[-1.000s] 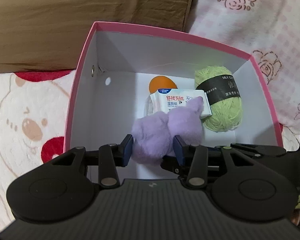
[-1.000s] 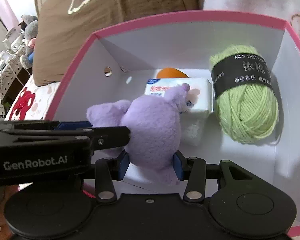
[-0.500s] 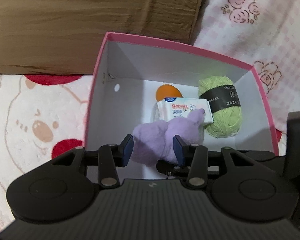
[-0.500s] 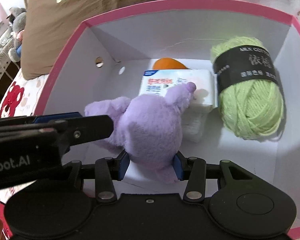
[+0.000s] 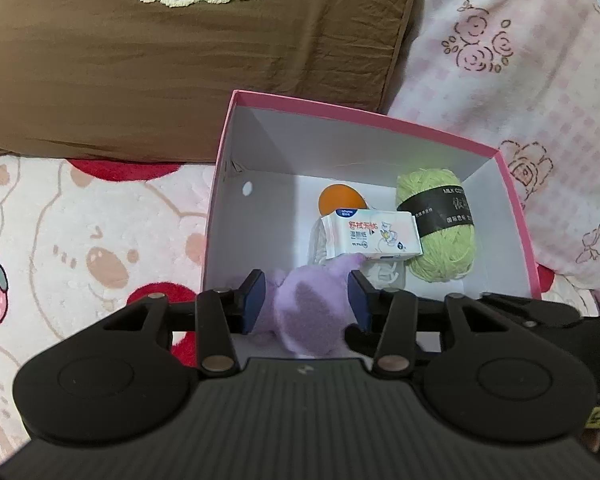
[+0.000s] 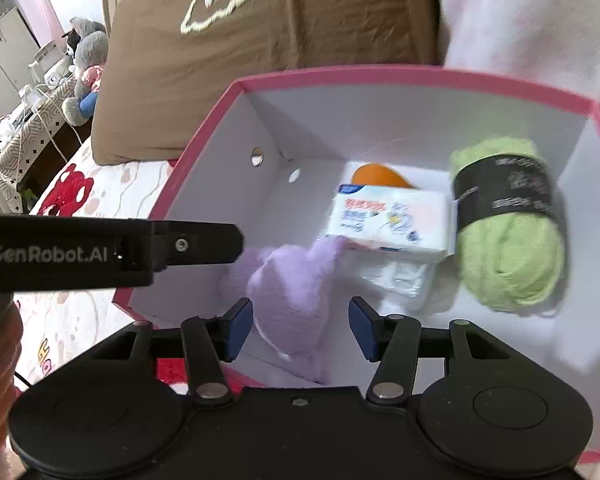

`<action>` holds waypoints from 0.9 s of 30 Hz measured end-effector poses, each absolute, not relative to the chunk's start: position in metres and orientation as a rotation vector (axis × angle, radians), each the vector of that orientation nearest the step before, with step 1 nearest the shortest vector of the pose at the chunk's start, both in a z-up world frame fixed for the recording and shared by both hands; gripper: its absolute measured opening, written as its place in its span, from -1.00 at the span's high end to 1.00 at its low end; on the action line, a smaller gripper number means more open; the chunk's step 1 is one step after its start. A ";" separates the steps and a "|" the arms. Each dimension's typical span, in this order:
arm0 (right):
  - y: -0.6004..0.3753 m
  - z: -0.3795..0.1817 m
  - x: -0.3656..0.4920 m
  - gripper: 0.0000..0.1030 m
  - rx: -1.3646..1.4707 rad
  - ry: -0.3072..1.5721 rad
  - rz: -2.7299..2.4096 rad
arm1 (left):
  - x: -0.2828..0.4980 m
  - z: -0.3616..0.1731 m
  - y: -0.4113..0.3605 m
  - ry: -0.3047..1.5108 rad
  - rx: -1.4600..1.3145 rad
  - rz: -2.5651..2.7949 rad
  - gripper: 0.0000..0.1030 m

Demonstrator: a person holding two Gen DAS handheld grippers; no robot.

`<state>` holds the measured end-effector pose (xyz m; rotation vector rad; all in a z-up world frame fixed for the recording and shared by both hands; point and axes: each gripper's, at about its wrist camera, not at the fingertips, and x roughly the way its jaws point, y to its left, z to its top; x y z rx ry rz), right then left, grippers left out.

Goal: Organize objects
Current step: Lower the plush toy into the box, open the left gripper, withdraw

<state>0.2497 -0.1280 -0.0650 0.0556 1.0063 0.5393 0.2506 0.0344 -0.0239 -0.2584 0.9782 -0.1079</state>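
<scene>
A purple plush toy (image 5: 312, 308) (image 6: 292, 304) lies on the floor of the pink-rimmed white box (image 5: 340, 114) (image 6: 380, 74), near its front left. My right gripper (image 6: 300, 328) hovers over it with jaws opening; both pads stand clear of the plush. My left gripper (image 5: 306, 300) is also above the toy, its jaws easing apart, with a gap at the left pad. One of the left gripper's fingers (image 6: 220, 240) reaches in from the left. Behind the toy are a wet-wipes pack (image 5: 372, 236) (image 6: 388, 220), an orange ball (image 5: 338, 200) and green yarn (image 5: 440, 256) (image 6: 512, 264).
The box sits on a cartoon-print bed sheet (image 5: 80, 240). A brown pillow (image 5: 180, 60) lies behind it and a pink rose-print blanket (image 5: 520, 60) to the right. Far left in the right wrist view, a low shelf holds stuffed toys (image 6: 84, 60).
Both grippers have lifted back from the box, which looks smaller. The right jaws have widened and let go of the plush, which now rests lower in the box.
</scene>
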 end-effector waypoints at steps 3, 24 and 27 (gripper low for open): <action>-0.136 -0.053 0.241 -0.14 0.054 0.982 0.534 | 0.247 -0.018 0.032 0.984 -0.253 -0.112 0.10; -0.188 0.042 0.165 -0.61 -0.053 0.768 0.555 | 0.190 0.050 0.007 0.966 -0.144 -0.144 -0.25; -0.194 0.053 0.153 -0.64 -0.073 0.738 0.560 | 0.179 0.063 0.004 0.955 -0.131 -0.166 -0.28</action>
